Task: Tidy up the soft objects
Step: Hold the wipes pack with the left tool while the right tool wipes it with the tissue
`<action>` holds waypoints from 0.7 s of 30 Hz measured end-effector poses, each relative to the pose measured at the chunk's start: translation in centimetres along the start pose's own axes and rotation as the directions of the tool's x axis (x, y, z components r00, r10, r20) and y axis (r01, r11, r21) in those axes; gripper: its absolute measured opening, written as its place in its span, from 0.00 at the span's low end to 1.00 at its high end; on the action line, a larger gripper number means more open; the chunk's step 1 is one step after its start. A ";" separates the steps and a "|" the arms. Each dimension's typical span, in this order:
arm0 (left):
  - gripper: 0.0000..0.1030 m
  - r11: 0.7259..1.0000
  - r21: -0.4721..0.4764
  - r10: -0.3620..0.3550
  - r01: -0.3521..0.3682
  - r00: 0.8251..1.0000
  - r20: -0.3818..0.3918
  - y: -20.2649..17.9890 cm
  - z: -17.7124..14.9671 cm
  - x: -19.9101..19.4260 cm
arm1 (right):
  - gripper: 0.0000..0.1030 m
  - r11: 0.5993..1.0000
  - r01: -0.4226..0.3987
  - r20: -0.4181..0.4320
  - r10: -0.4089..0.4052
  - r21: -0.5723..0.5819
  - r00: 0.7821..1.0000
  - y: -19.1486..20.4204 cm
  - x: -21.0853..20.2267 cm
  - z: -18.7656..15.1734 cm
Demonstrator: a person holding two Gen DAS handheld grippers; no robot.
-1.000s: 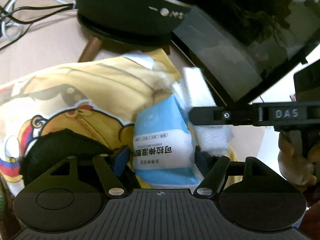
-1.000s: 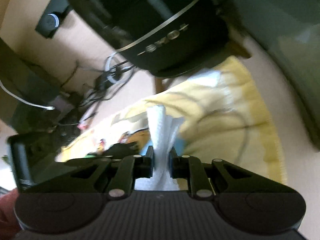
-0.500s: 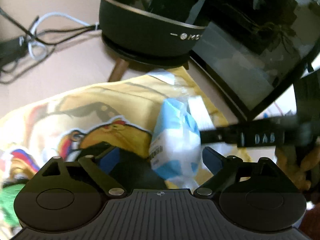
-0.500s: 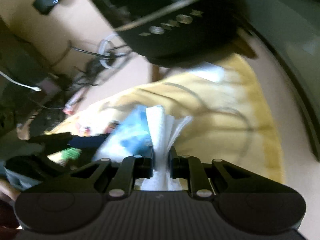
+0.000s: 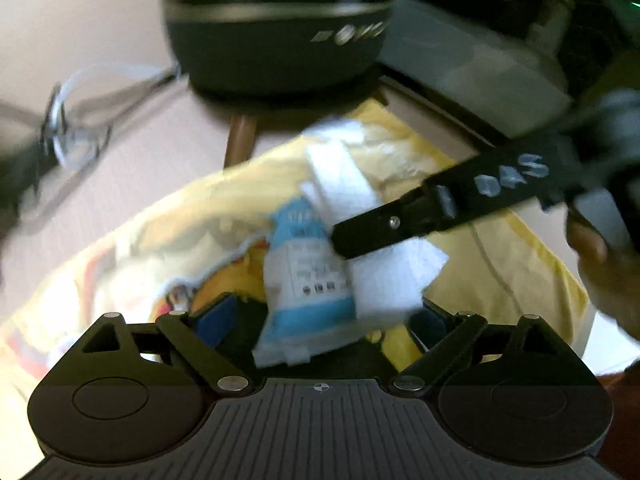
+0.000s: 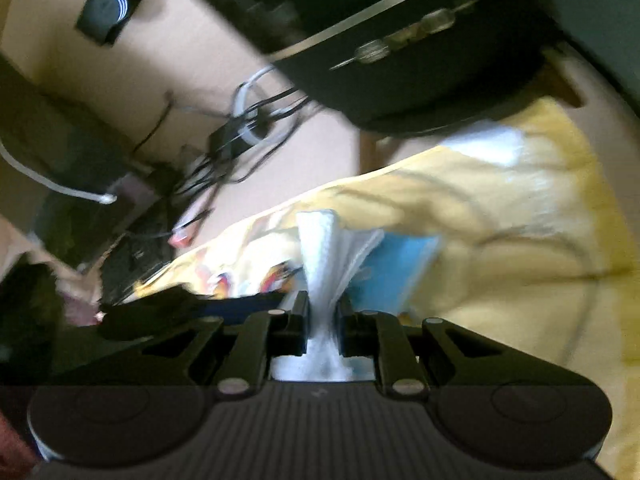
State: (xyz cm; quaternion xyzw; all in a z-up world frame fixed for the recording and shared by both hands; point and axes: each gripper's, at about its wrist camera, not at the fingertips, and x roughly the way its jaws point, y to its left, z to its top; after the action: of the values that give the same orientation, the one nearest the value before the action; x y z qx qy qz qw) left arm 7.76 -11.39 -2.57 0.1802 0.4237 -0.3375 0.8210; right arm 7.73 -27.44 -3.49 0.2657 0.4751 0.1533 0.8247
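My left gripper (image 5: 322, 320) has just been opening — its blue-padded fingers (image 5: 216, 320) now stand wide, pressing on nothing. My right gripper (image 6: 323, 312) is clamped nearly closed, reaching in from the right across my left one's view, with my bare hand (image 5: 608, 276) behind it.

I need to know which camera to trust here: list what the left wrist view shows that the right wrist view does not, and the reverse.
Left wrist only: the open left gripper, jaws just opened, around the blue-and-white packet without pressing it; the right gripper's finger marked DAS.

Right wrist only: the right gripper shut on the white tissue; a cable tangle.

Both: the yellow printed cloth, the tissue, the packet, the round black appliance.
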 end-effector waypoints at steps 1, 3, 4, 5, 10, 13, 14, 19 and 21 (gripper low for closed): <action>0.92 0.998 0.059 0.027 -0.028 0.999 0.022 -0.8 0.1 -0.3 | 0.15 0.999 0.045 0.003 -0.045 0.007 0.999 -0.6 -0.2 0.1; 0.92 0.981 0.173 0.073 -0.084 0.995 0.069 -2.3 0.3 -0.7 | 0.15 0.992 0.122 0.007 -0.122 0.020 0.992 -1.6 -0.3 0.0; 0.92 0.968 0.225 0.090 -0.108 0.992 0.090 -3.1 0.3 -0.7 | 0.15 0.990 0.139 0.006 -0.139 0.033 0.990 -2.1 -0.4 0.0; 0.92 0.955 0.270 0.099 -0.124 0.990 0.103 -3.9 0.2 -0.5 | 0.15 0.987 0.155 0.006 -0.156 0.047 0.988 -2.6 -0.4 -0.1; 0.86 0.909 0.396 0.120 -0.131 0.991 0.053 -5.6 -0.2 2.2 | 0.17 0.983 0.167 0.029 -0.169 0.080 0.985 -3.4 -1.4 -0.4; 0.76 0.909 0.384 0.150 -0.161 0.987 0.058 -4.6 -0.2 3.4 | 0.18 0.983 0.166 0.037 -0.170 0.082 0.985 -3.5 -2.1 -0.6; 0.71 0.920 0.359 0.149 -0.160 0.987 0.061 -3.9 0.0 3.4 | 0.18 0.983 0.165 0.038 -0.169 0.085 0.985 -3.6 -2.2 -0.7; 0.65 0.995 0.082 0.051 -0.054 0.998 0.031 0.7 1.5 2.9 | 0.17 0.981 0.175 0.051 -0.180 0.088 0.982 -3.7 -2.6 -0.9; 0.58 0.996 -0.071 -0.042 0.045 0.998 0.035 2.4 2.2 2.2 | 0.15 0.980 0.186 0.073 -0.192 0.071 0.979 -3.4 -3.1 -0.9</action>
State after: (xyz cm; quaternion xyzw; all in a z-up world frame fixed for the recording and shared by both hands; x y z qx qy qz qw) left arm 11.69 -11.85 -3.10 0.1357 0.4257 -0.3428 0.8263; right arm 5.43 -31.51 -3.66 0.2512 0.4694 0.0483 0.8451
